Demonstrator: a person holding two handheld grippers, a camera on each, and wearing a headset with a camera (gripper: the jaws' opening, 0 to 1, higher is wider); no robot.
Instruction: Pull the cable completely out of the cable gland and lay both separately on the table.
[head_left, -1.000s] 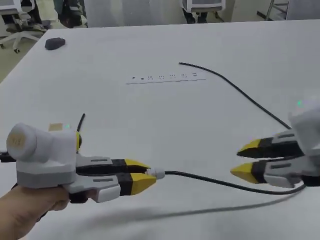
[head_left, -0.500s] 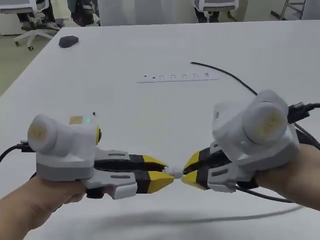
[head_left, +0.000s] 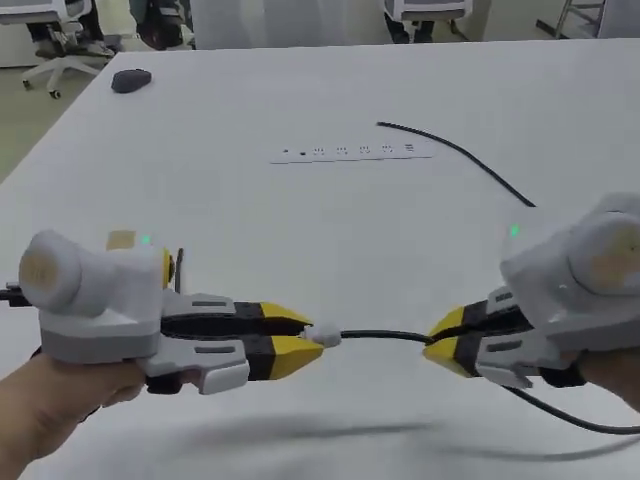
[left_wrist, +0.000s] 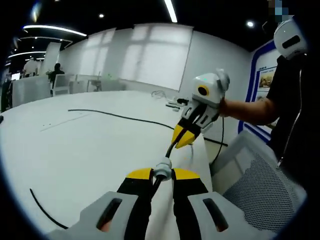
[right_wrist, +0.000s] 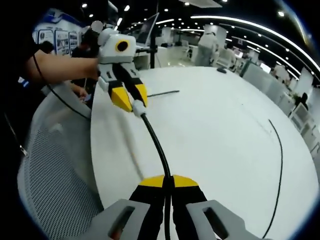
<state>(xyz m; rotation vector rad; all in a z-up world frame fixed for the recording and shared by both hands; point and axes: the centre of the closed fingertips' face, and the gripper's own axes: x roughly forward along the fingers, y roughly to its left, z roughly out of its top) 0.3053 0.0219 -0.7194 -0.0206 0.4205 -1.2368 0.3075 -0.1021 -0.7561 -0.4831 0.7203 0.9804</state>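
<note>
The left gripper (head_left: 298, 334) is clamping the gland (head_left: 322, 337) in closed jaws, anchoring it above the tabletop (head_left: 300, 230). The right gripper (head_left: 440, 345) jaws are gripping the cable (head_left: 385, 337) nearby, opposed for a straight pull. The cable is not yet free.

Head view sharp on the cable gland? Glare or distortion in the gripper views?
Head view: even light, soft shadows, right gripper slightly blurred, cable gland small but legible. Left gripper view: bright windows, fisheye bending. Right gripper view: ceiling-light streaks, cable sharp.

White table (head_left: 300, 235), power strip (head_left: 345, 152), mouse (head_left: 131, 80)
</note>
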